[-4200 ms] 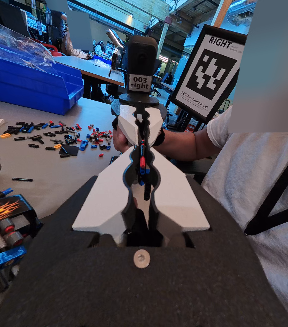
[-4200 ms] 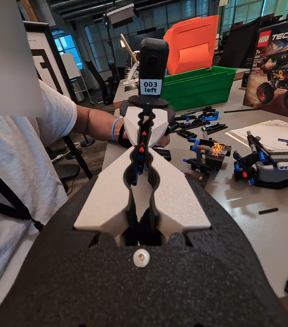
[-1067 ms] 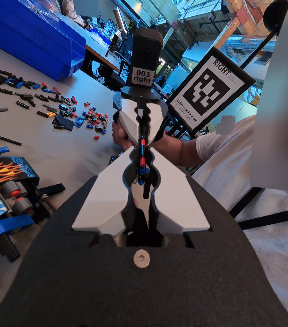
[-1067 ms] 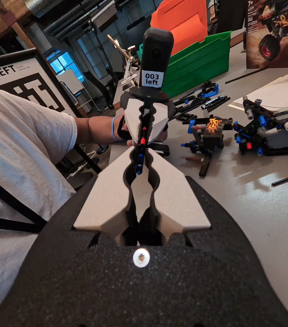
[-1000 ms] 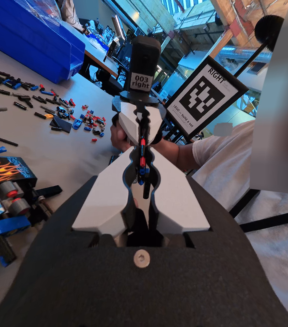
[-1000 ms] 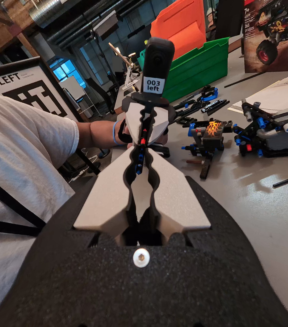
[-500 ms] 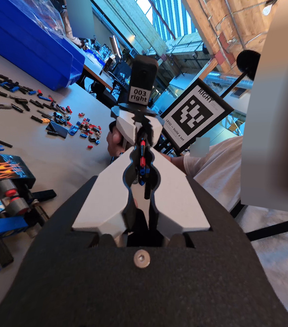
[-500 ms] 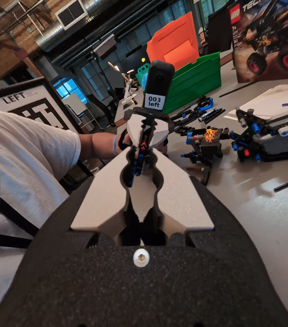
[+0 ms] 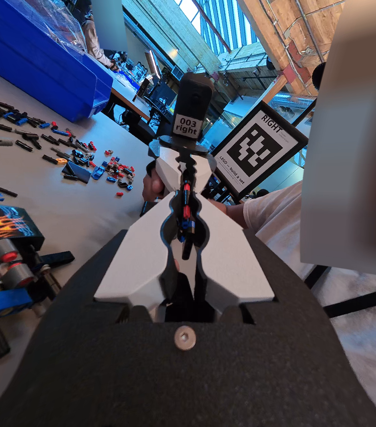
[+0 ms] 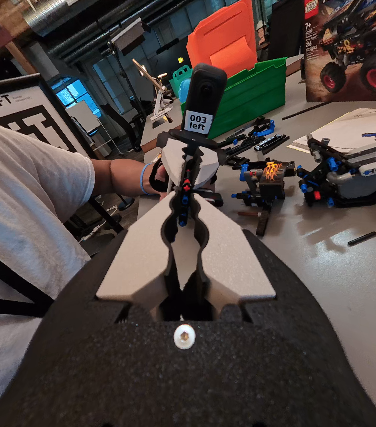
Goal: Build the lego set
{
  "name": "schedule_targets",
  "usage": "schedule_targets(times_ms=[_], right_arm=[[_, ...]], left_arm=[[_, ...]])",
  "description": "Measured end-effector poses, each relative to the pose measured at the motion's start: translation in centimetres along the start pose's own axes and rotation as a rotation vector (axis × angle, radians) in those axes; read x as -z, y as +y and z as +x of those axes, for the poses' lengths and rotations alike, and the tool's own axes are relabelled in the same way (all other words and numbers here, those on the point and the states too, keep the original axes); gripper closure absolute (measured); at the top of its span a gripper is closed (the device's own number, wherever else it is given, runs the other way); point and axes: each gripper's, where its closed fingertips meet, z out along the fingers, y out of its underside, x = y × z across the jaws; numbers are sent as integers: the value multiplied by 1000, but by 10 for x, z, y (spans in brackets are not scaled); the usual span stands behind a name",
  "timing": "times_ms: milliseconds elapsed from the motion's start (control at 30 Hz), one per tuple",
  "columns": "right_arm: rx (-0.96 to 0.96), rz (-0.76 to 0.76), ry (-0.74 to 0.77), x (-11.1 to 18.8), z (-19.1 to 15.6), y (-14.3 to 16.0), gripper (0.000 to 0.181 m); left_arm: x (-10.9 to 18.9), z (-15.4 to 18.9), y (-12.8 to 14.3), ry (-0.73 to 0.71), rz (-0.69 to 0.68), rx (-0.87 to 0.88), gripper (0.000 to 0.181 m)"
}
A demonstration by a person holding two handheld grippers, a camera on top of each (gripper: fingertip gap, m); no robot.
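A small black Lego beam with red and blue pins [image 9: 185, 213] is held in the air between my two grippers, which point tip to tip. My left gripper [image 9: 185, 198] is shut on one end of it. My right gripper [image 10: 184, 195] is shut on the other end, where the beam [image 10: 184, 203] sits tilted between the fingers. Each view shows the other gripper straight ahead: the right one in the left wrist view [image 9: 184, 168] and the left one in the right wrist view [image 10: 189, 168]. How the beam's ends sit deep in the jaws is hidden.
A flame-decorated subassembly [image 10: 270, 175] and a grey chassis [image 10: 355, 175] stand on the table, with a black axle [image 10: 361, 238] nearby. Loose parts [image 9: 103, 166] lie by a blue bin [image 9: 32, 64]. A green bin [image 10: 247, 97], the set box [image 10: 353, 50] and a booklet [image 10: 355, 129] are behind. The person's torso is close.
Both grippers have tilted upward with the beam between them. The right jaws widened slightly half a second ago and are narrower again now. The beam now sits more tilted.
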Motion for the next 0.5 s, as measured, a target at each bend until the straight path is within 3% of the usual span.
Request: schedule_targets(times_ms=[233,500], right_arm=[[-33,26,-29,3,-2,-5,176],[13,23,9,1,0,-4,176]], left_arm=[[-2,1,3,-22,-27,-77,176],[0,-1,4,-18,-29,-43,176]])
